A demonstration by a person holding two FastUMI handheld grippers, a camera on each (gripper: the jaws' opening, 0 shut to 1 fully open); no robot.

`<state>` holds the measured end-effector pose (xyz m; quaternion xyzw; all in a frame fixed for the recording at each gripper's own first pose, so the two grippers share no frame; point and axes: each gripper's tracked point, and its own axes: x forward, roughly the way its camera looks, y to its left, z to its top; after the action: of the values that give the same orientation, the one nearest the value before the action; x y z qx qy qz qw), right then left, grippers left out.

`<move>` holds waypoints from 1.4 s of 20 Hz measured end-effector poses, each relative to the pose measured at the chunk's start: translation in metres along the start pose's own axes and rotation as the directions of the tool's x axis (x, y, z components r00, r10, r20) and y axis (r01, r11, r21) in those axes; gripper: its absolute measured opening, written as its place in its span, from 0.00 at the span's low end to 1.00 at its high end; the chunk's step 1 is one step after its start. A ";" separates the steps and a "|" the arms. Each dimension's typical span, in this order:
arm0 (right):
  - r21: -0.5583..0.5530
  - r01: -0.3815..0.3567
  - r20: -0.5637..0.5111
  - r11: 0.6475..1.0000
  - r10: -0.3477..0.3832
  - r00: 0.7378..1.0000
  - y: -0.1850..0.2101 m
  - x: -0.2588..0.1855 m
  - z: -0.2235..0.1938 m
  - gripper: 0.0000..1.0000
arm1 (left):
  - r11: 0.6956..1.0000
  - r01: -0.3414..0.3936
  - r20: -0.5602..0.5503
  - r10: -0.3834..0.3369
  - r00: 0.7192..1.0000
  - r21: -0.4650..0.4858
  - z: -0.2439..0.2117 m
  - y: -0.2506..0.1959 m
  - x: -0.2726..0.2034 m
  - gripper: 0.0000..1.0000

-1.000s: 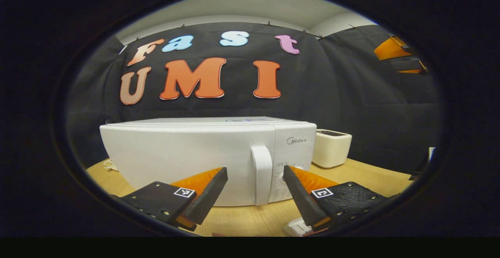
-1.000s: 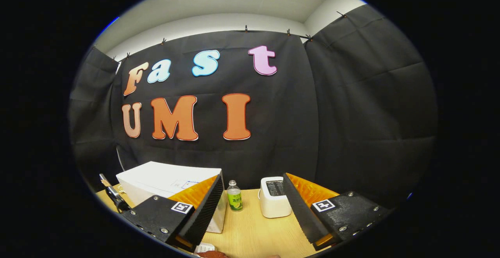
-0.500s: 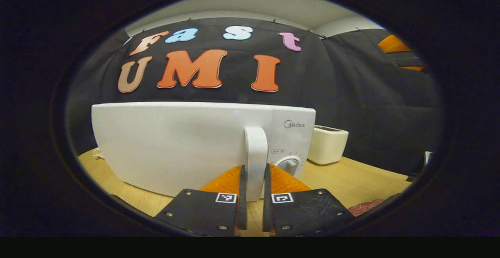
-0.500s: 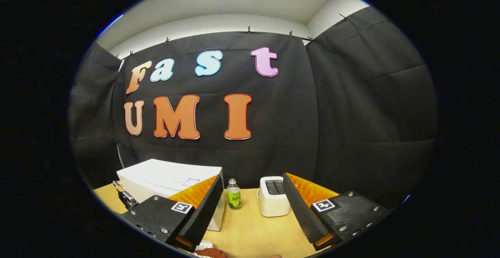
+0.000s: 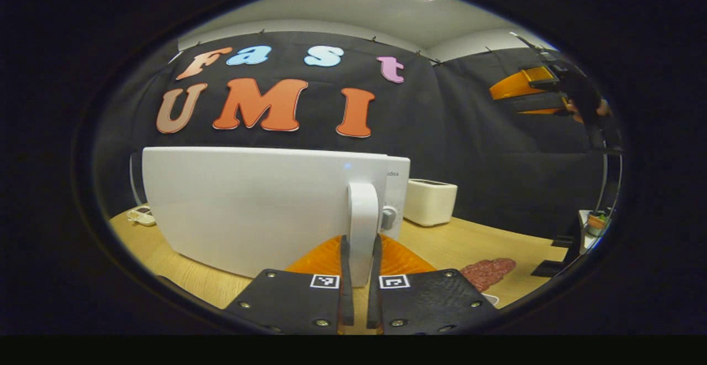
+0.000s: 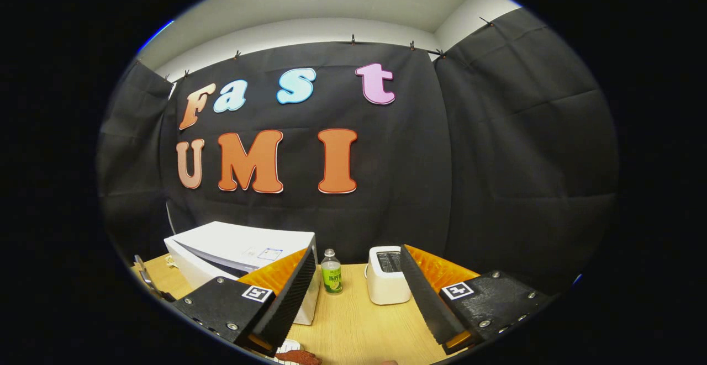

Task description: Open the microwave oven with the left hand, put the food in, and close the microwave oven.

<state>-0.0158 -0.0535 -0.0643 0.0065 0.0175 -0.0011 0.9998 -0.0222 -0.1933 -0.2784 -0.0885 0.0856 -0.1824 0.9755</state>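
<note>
Left gripper view: left claw [image 5: 359, 276] clamps door handle [image 5: 363, 227]; right claw [image 6: 358, 293] spread, food [image 6: 298, 358] cut off

The left gripper view sits low and close against the microwave [image 5: 265, 205], facing its door handle [image 5: 363, 227] level across the table [image 5: 458, 243] toward the back wall. The right gripper view looks from higher and farther back, tilted down over the microwave [image 6: 243, 249]. Both views share the microwave, the toaster [image 6: 388, 276] and the table.

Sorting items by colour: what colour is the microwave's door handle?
White, like the door; the handle shows best in the left gripper view.
</note>
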 end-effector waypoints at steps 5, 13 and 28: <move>0.010 -0.046 0.002 0.999 0.046 0.999 0.027 0.000 0.000 0.96 | 0.997 0.071 -0.027 -0.071 0.997 -0.008 -0.001 0.005 -0.062 0.11; 0.013 -0.130 -0.004 0.991 0.130 0.991 0.078 -0.004 -0.006 0.96 | 1.000 0.021 -0.055 -0.020 0.998 0.018 -0.001 0.039 -0.157 0.11; 0.020 -0.273 -0.047 0.962 0.274 0.961 0.167 -0.032 -0.037 0.95 | 0.891 -0.454 -0.051 0.454 0.890 0.006 -0.007 0.179 -0.323 0.55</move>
<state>-0.0483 0.1138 -0.0985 0.0157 0.0411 0.1371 0.9896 -0.2596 0.0901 -0.2786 -0.0642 0.1294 0.0486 0.9883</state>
